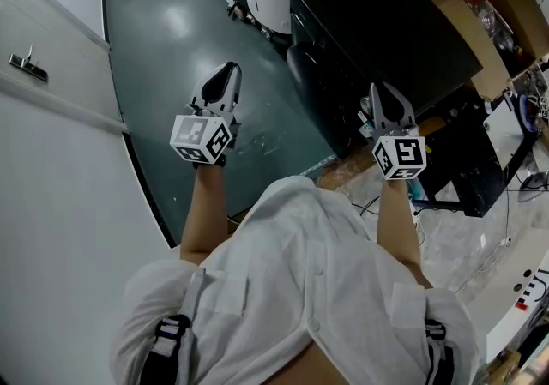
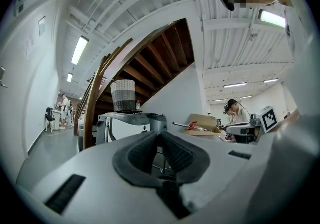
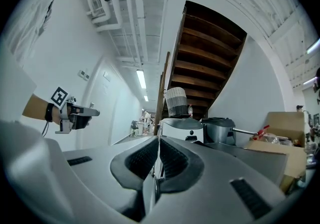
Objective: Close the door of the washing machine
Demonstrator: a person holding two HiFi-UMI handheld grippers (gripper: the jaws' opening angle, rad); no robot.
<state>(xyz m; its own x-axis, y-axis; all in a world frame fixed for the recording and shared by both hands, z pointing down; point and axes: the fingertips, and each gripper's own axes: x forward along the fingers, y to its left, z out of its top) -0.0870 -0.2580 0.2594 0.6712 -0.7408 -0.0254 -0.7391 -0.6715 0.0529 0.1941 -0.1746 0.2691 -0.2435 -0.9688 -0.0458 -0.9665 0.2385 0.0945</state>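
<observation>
Lee: Green floor (image 1: pixel 171 23) is running beside the white wall (image 1: pixel 51 203) on the left. Where's the target sitting relative to the hands?

Mo: Going left to right: the left gripper (image 1: pixel 228 70) is sitting clenched, with nothing between its pads. The washing machine (image 1: pixel 268 2) is standing far ahead, well apart from both tips and a little right of the left one. The right gripper (image 1: pixel 383 87) is also clenched on nothing, further off to the right.

Lee: So the left hand is looking nearer?

Mo: I'm judging so. It's showing a white body and grey top, with a striped basket (image 2: pixel 123 95) sitting on it. The door isn't resolving in any view, so I'm not calling its swing side.
</observation>
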